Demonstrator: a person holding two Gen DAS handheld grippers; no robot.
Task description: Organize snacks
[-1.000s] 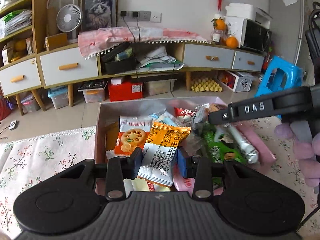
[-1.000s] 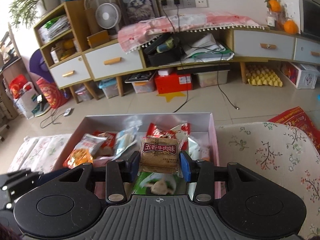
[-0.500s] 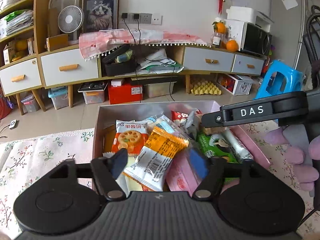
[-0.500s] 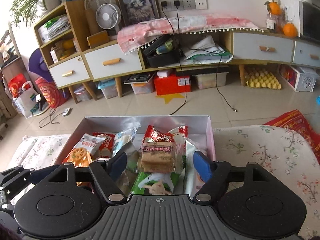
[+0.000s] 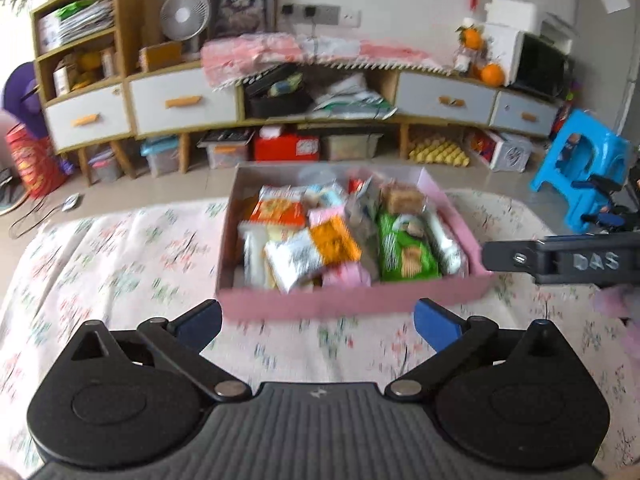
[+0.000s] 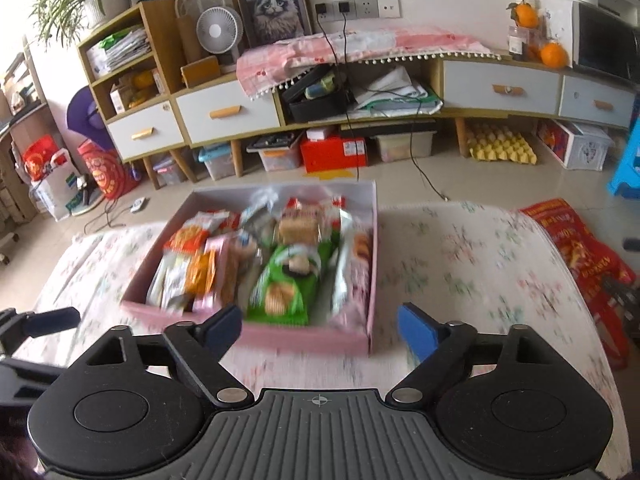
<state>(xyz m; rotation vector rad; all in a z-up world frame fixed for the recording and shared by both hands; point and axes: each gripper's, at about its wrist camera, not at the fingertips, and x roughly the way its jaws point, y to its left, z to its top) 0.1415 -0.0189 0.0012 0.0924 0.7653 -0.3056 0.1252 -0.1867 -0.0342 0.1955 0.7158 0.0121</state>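
Note:
A pink box (image 5: 320, 304) full of snack packets sits on the floral cloth; it also shows in the right wrist view (image 6: 304, 338). Inside lie an orange-and-white packet (image 5: 316, 254), a green biscuit pack (image 5: 404, 250) and a brown cracker packet (image 5: 402, 198). My left gripper (image 5: 318, 322) is open and empty, held back from the box's near wall. My right gripper (image 6: 320, 326) is open and empty, also in front of the box. The right gripper's arm (image 5: 560, 260) shows at the right of the left wrist view.
The floral cloth (image 6: 480, 260) covers the surface around the box. Beyond it are a floor with cables, a low cabinet (image 6: 360, 108) with drawers and storage bins, and a blue stool (image 5: 580, 168) at the right. A red bag (image 6: 580, 256) lies at the cloth's right edge.
Both grippers opened and let go of their packets, the left the orange-and-white one, the right the brown cracker packet. Both then pulled back and up from the box.

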